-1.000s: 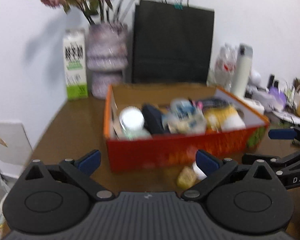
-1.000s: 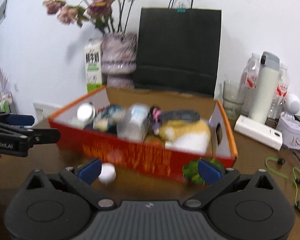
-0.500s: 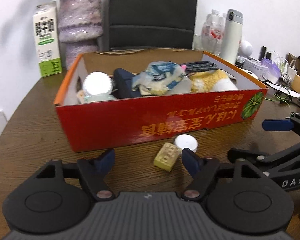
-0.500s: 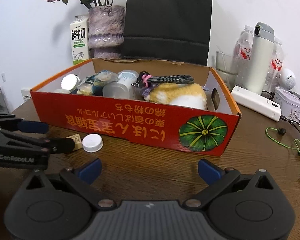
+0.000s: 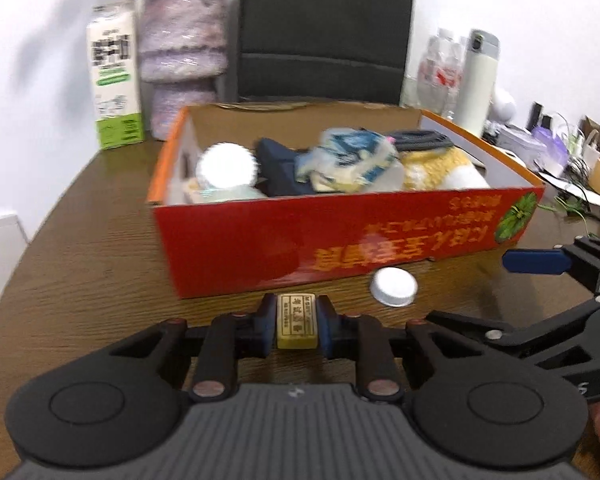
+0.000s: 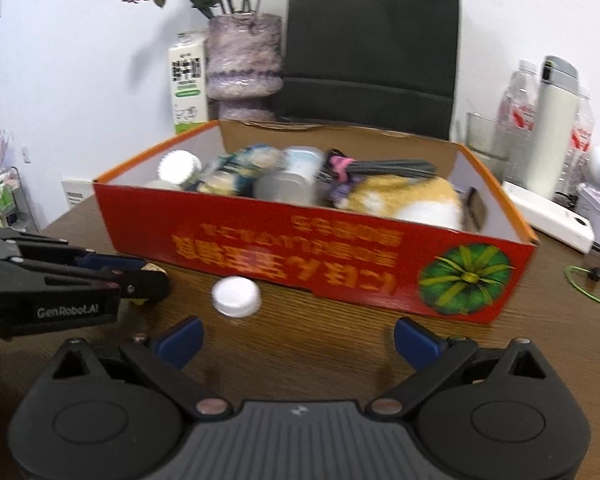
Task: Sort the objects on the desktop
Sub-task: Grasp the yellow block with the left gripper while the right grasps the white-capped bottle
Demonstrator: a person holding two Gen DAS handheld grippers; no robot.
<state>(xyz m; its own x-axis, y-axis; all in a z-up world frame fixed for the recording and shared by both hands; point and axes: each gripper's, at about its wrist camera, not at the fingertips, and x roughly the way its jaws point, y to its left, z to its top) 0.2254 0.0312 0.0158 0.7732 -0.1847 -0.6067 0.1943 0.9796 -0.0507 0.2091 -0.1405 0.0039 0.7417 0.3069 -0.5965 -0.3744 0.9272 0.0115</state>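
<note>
- Left wrist view: left gripper (image 5: 296,326) jaws closed tight on a small yellow eraser block (image 5: 295,321), blue pads touching both its sides, label facing up.
- Eraser sits low over the brown wooden table (image 5: 80,264), just in front of the red cardboard box (image 5: 340,240); can't tell if it touches the table.
- White bottle cap (image 5: 394,287) lies on table just right of the eraser, near the box's front wall.
- Right wrist view: right gripper (image 6: 298,338) jaws wide open, nothing between them, hovering over table in front of the box.
- Same cap (image 6: 237,296) lies ahead of its left pad, apart from it.
- Box is full: white-lidded jar (image 6: 179,167), crumpled blue-white packet (image 5: 352,156), yellow-white plush (image 6: 416,200), black cable bundle (image 6: 388,167).
- Behind box: milk carton (image 5: 114,74), purple vase (image 6: 244,64), black paper bag (image 6: 374,40), white thermos (image 6: 554,124).
</note>
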